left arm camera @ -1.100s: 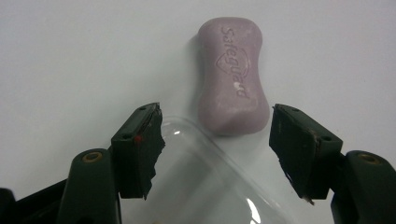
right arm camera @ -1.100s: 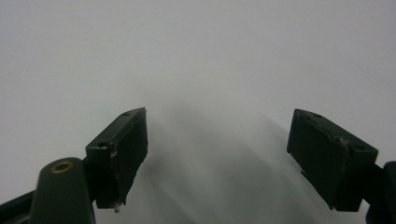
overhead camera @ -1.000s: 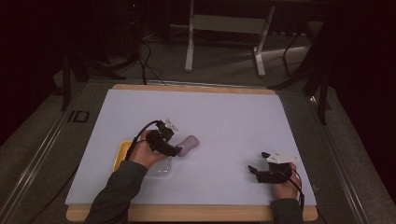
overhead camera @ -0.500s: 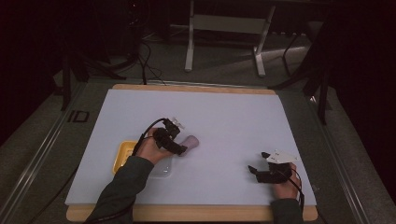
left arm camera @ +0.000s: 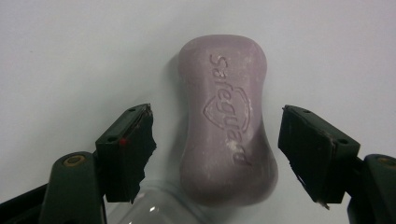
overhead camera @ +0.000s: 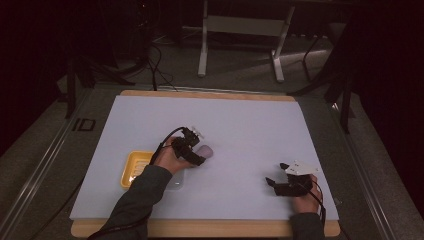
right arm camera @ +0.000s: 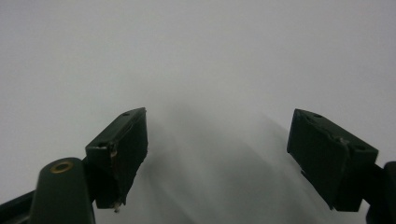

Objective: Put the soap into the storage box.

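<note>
My left gripper stands spread wide around the bar of soap, one jaw on each side of its waist with a clear gap to both, so nothing is pinched yet. The soap lies flat on the counter near the middle, just beside the yellow soap dish. I judge the approach done and the grasp itself still ahead: closing on the bar, lifting it and, I would guess, carrying it to the dish.

My right gripper rests well apart near the counter's front edge, jaws also spread and holding nothing.

The left gripper view gives me the embossed lettering on the soap, the gaps beside it and a clear plastic edge touching its near end. From the high view I get the dish, both hands and how they lie to each other.
</note>
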Motion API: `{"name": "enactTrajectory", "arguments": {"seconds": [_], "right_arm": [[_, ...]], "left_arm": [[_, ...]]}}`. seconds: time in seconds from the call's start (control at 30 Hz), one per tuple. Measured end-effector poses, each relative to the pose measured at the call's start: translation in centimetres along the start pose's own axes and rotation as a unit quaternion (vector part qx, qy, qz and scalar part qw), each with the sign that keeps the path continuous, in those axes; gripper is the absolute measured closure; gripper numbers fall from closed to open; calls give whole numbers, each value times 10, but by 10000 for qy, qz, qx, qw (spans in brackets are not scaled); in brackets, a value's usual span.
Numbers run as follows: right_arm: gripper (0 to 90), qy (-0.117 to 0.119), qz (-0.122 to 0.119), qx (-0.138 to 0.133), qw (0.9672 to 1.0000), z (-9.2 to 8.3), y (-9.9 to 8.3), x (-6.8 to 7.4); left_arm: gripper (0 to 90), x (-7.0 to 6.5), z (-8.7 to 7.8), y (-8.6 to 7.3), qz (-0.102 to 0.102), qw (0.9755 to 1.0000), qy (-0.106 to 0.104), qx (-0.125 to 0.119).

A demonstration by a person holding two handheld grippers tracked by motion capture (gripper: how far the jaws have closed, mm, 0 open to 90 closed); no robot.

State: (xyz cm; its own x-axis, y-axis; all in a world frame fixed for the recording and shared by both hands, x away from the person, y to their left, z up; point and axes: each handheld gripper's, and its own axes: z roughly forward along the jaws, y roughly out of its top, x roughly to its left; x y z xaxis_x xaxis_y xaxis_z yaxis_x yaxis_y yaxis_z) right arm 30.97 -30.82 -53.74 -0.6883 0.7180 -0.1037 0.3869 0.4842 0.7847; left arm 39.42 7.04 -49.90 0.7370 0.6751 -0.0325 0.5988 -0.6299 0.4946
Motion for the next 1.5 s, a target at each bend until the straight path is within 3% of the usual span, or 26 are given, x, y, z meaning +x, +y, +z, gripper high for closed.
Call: {"name": "enactTrajectory", "arguments": {"seconds": [0.33, 0.73, 1.2, 1.5], "right_arm": [[199, -4, -2, 15, 10000, 0, 0, 0], [198, -12, -12, 39, 10000, 1, 0, 0], [197, -16, -22, 57, 10000, 1, 0, 1], [198, -18, -24, 53, 10000, 1, 0, 1]], "left_arm": [[279, 2, 13, 1, -68, 9999, 40, 102], [309, -1, 20, 5, 41, 9997, 142, 206], [463, -5, 19, 7, 25, 9998, 159, 134], [486, -6, 19, 7, 37, 9998, 183, 117]]}}
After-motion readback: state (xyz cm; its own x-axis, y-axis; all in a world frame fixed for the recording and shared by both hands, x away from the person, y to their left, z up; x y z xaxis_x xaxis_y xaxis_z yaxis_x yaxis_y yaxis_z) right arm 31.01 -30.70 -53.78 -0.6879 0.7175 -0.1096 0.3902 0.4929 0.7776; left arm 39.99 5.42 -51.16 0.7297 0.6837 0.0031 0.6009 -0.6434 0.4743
